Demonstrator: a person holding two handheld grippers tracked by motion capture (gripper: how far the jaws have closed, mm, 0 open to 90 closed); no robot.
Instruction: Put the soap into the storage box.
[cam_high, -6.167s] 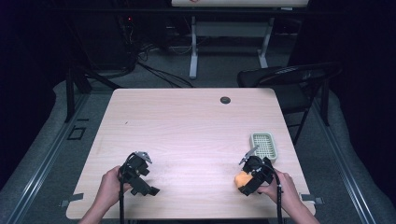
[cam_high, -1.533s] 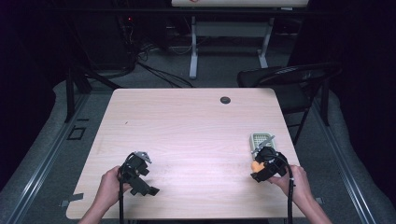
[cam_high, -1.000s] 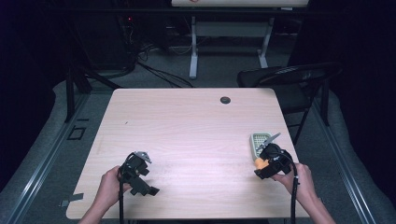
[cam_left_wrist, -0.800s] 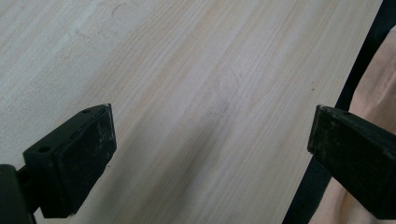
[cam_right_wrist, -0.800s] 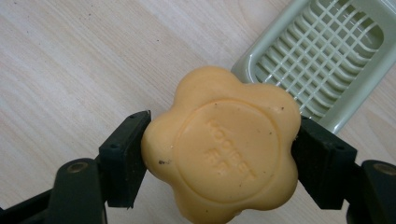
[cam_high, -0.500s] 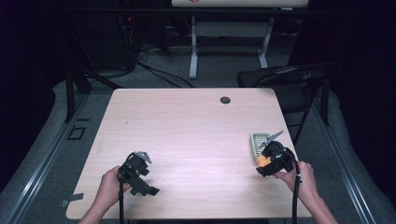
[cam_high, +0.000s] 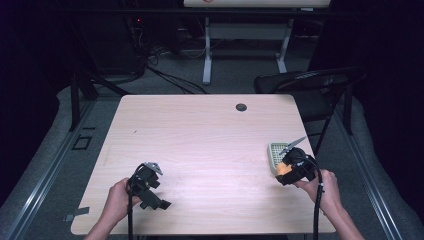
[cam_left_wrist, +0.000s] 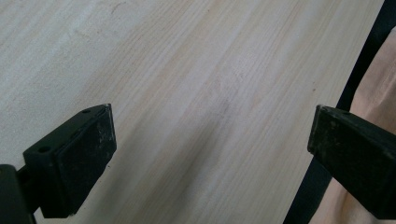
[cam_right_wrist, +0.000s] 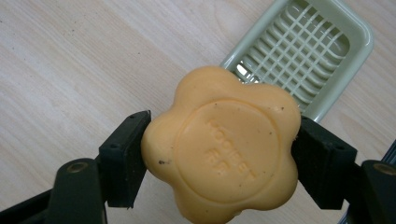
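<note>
An orange, flower-shaped bar of soap (cam_right_wrist: 220, 148) with rounded petals and a round stamped centre bearing raised letters, too soft to read. It is clamped between the two black fingers (cam_right_wrist: 125, 158) of the right gripper (cam_high: 291, 165), one on each side, its flat stamped face turned to the camera. Just beyond the soap lies a pale green rectangular soap dish (cam_right_wrist: 301, 55) with a grid bottom, flat on the table (cam_high: 200, 145) near its right edge; the soap overlaps the dish's near corner.
</note>
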